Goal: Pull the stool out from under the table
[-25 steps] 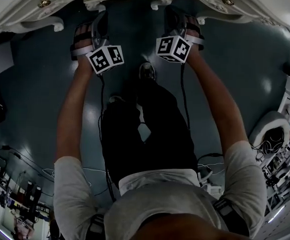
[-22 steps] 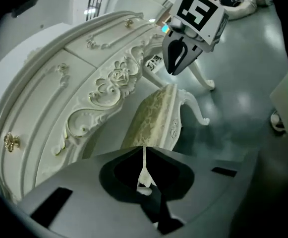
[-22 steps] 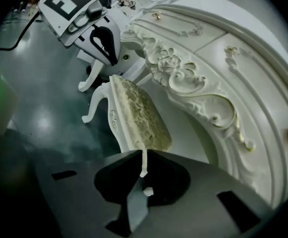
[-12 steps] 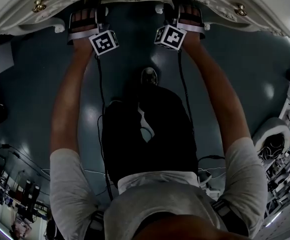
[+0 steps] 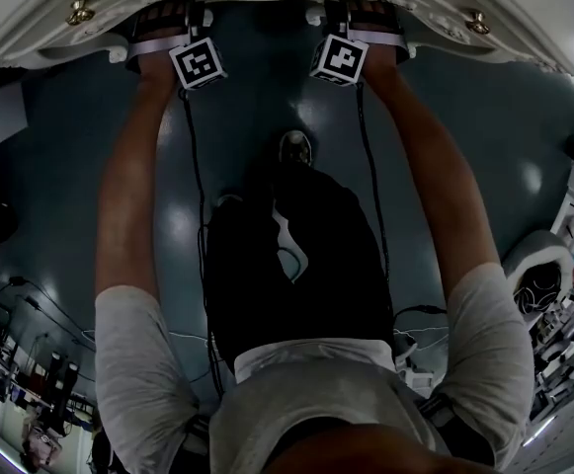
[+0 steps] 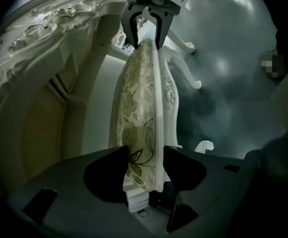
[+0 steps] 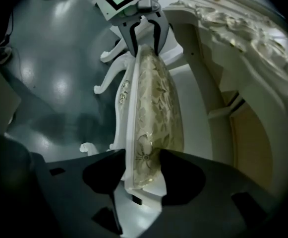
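- The table's carved front apron hangs over the stool; a gap shows between cushion and underside.
- Under the table, inner panels close off the space behind the stool.
- The stool's curved legs jut out below the seat.
- The floor before the table's front edge lies open either side of the person's legs.
- Cables and clutter crowd the floor's right edge.

Cream cushion on the stool, patterned with olive leaves and flowers, over a white frame with small gilt rosettes. White tabletop with carved gilt ornament and brass-coloured knobs. Dark, glossy teal floor.
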A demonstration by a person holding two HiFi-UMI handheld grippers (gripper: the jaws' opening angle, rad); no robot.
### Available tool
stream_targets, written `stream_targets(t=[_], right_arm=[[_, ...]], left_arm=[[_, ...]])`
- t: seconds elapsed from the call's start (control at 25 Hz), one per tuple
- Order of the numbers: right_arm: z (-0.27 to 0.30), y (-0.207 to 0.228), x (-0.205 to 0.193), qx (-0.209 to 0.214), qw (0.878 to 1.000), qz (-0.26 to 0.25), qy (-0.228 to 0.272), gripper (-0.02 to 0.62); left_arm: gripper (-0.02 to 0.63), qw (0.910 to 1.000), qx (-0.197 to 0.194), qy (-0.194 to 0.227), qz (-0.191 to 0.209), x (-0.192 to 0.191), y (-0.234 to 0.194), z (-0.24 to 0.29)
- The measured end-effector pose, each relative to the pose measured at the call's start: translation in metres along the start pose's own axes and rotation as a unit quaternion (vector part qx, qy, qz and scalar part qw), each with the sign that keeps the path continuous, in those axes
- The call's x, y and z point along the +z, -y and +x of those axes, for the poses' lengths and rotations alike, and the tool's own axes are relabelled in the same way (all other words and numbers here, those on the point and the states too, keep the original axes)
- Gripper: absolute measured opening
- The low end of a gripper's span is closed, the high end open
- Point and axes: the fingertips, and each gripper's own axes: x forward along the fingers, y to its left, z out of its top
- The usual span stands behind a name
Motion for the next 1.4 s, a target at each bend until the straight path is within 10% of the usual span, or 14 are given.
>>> stream_targets(t=[1.4], right_arm=[[-0.079,-0.049,0.01,0.12,0.992,-0.013,-0.026,0.215]], left_arm=[[0.212,0.9963,-0.083,-0.02,-0.014,-0.001,0.048,-0.082]])
